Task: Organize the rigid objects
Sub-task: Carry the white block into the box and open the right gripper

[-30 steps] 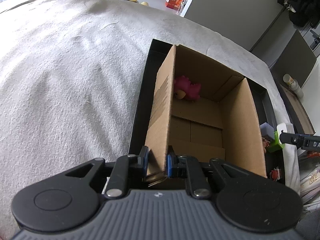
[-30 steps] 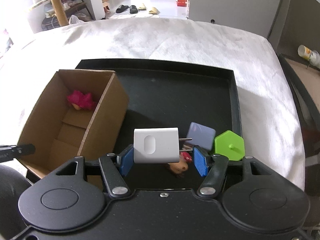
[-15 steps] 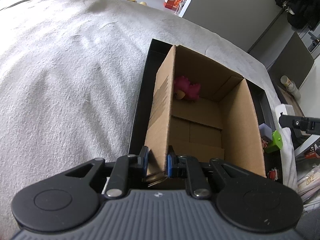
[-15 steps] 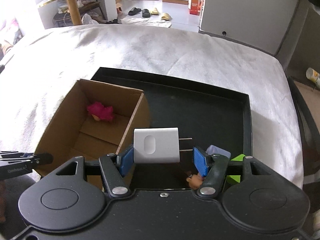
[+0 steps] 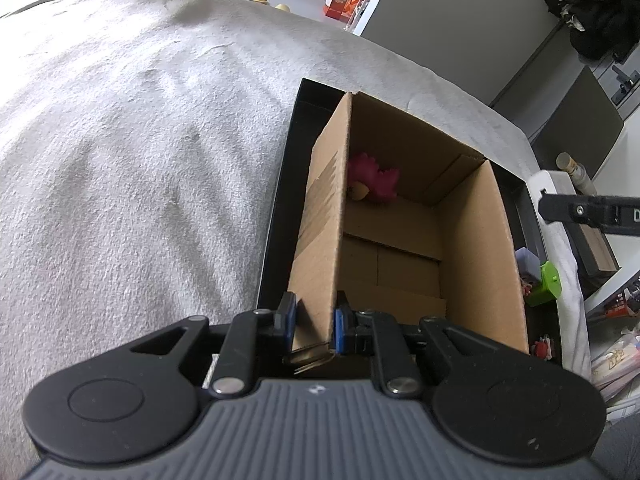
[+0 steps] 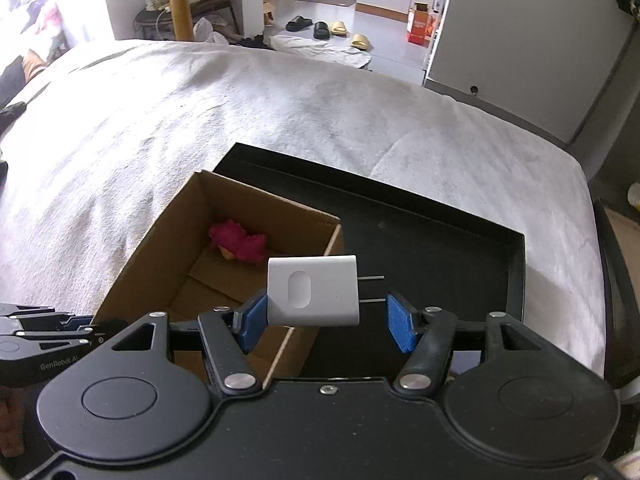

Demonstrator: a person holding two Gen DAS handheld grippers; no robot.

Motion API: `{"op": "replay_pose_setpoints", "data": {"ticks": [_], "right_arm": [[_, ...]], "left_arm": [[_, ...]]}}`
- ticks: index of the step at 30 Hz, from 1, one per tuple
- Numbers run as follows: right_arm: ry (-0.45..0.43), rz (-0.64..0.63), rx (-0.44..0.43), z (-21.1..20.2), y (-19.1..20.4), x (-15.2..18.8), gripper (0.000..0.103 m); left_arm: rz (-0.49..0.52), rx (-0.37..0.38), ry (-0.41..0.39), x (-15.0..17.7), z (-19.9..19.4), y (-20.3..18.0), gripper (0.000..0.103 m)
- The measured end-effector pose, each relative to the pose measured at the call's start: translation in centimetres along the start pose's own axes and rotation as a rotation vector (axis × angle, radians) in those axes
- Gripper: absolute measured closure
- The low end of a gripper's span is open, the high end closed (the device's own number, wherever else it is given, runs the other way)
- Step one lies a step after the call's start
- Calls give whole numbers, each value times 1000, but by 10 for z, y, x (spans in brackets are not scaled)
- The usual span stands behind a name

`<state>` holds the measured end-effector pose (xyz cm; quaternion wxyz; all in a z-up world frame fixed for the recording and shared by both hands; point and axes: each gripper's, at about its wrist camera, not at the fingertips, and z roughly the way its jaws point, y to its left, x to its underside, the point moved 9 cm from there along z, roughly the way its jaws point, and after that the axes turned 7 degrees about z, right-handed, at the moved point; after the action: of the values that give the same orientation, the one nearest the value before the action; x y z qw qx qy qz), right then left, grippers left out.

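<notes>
The left gripper (image 5: 314,328) is clamped on the near-left wall of the cardboard box (image 5: 476,248), its blue pads pressed to either face of the cardboard, which steadies the open box on the black tray (image 6: 440,236). The tray lies on a bed covered by a pale grey blanket (image 6: 280,112), and the box fills the tray's left side. A pink toy (image 6: 239,242) already lies in the box's far corner. The right gripper (image 6: 326,318) holds a white plug adapter (image 6: 313,291) with its two prongs pointing toward the right finger: the left pad presses the adapter's flat end, and the prong tips appear to meet the right pad, though that contact is hard to make out. The adapter hangs above the box's right wall, at the edge of the opening and not yet over the box floor. A green hexagonal piece (image 5: 548,284), a pale blue block (image 5: 527,260) and some small figures sit at the tray's near-right corner, so more sorting remains. The step in hand looks like the carry of the adapter to the box. The next move calls for shifting it further left until it clears the wall, lowering it inside away from the toy, then spreading the fingers, while the left grip keeps the box from tipping.
</notes>
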<state>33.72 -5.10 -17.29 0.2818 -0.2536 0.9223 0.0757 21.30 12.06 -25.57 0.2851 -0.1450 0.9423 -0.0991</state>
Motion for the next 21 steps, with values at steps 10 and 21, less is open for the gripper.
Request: {"op": "replay_pose_setpoints", "data": {"ticks": [10, 21], "right_arm": [[2, -119, -10, 13, 31, -20, 42], [16, -198, -18, 32, 51, -28, 42]], "left_arm": [[11, -3, -5, 0, 0, -1, 87], [18, -1, -8, 0, -1, -2, 87]]}}
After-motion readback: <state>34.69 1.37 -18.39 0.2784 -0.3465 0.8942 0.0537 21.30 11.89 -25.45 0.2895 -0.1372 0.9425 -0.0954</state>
